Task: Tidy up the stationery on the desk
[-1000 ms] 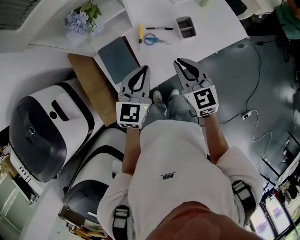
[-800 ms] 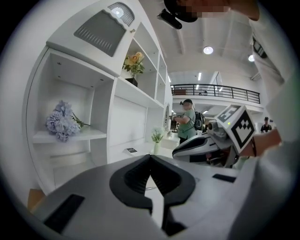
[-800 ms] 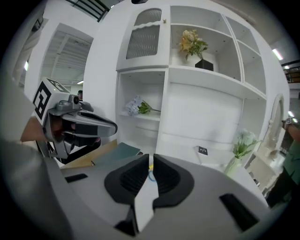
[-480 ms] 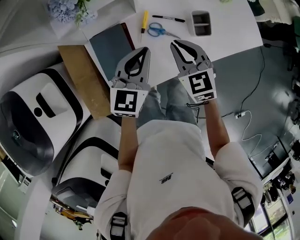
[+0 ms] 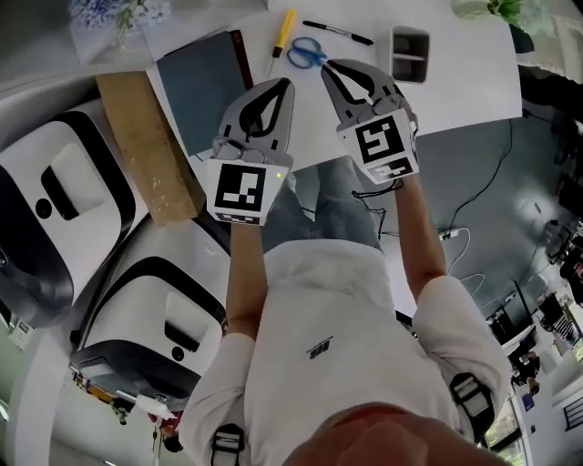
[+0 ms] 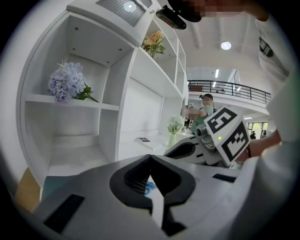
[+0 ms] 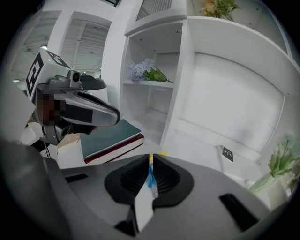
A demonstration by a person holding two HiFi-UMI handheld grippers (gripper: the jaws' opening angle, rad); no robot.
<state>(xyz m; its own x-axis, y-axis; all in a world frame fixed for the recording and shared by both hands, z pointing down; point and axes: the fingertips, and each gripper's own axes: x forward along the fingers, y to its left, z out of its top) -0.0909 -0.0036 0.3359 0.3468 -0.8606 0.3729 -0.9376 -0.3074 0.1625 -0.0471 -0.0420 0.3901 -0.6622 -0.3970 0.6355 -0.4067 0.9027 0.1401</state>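
Both hands have come down and forward, so the left gripper (image 5: 286, 86) and right gripper (image 5: 328, 65) now reach over the white desk (image 5: 455, 86); I judge this the approach to a first pick, with nothing tidied yet. Each pair of jaws is pressed together on nothing. The blue-handled scissors (image 5: 306, 53) lie flat just beyond the right gripper's tips, seemingly untouched, between the yellow craft knife (image 5: 284, 27) and the grey rectangular pen tray (image 5: 410, 53).
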